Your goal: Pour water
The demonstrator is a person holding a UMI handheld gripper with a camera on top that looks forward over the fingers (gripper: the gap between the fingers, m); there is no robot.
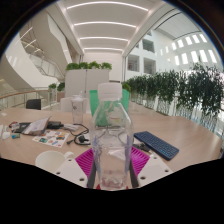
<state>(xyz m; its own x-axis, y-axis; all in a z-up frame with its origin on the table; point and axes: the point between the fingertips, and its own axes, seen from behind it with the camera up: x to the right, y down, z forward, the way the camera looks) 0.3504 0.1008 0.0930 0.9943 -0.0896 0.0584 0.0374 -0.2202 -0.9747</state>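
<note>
A clear plastic bottle [111, 135] with a green cap is standing straight up between the pink pads of the gripper [112, 163]. Its long side is running up and down, and the cap is pointing up. The bottle is see-through, and how much water is inside is hard to tell. Both pads are pressing on its sides, so the gripper is squeezing it tight. The bottle is sitting just above the pale tabletop [180, 135]. A dark flat keyboard [157, 145] is lying to the right. Papers and small things [40, 130] are lying to the left. Green plants [185, 90] are standing far behind.
</note>
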